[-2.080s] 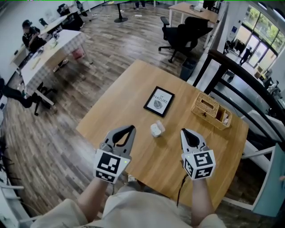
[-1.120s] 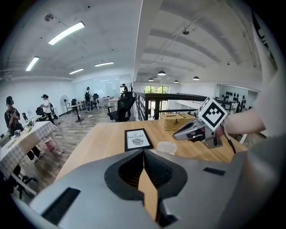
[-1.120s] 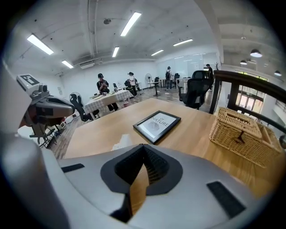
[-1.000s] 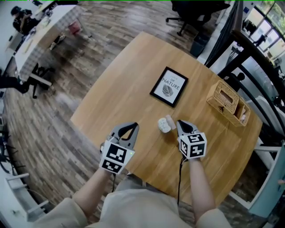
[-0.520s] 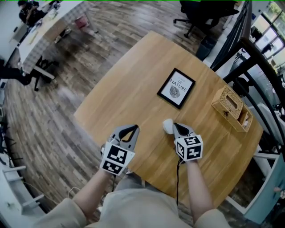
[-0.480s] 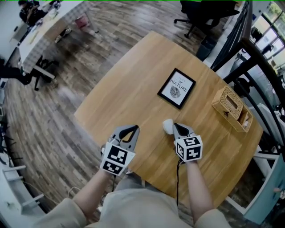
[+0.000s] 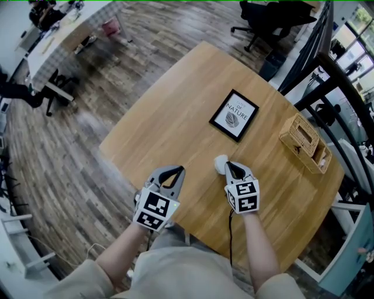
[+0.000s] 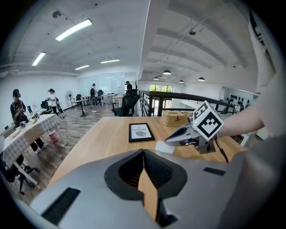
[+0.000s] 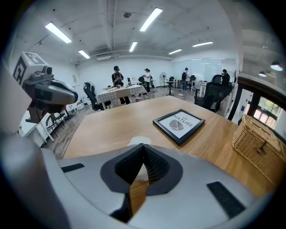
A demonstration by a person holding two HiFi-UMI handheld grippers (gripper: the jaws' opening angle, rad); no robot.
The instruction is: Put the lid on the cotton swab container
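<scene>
A small white cotton swab container (image 7: 220, 164) stands on the round wooden table (image 7: 169, 117) near its front. I cannot tell its lid apart from it. My right gripper (image 7: 228, 164) is shut, and its tips lie against the container's right side. In the right gripper view the white container (image 9: 136, 141) shows just past the closed tips (image 9: 143, 146). The left gripper view shows the container (image 8: 161, 147) under the right gripper's tip (image 8: 168, 141). My left gripper (image 7: 179, 170) is shut and holds nothing, a short way left of the container.
A black-framed "Nature" print (image 7: 234, 115) lies beyond the container. A wicker basket (image 7: 304, 142) sits at the table's right edge. Black railing (image 7: 327, 76) runs along the right. Office chairs (image 7: 266, 14) and a covered table (image 7: 64, 35) stand further off on the wooden floor.
My right gripper has moved left and forward from beside the container until its tips touch it. The left gripper has stayed about where it was.
</scene>
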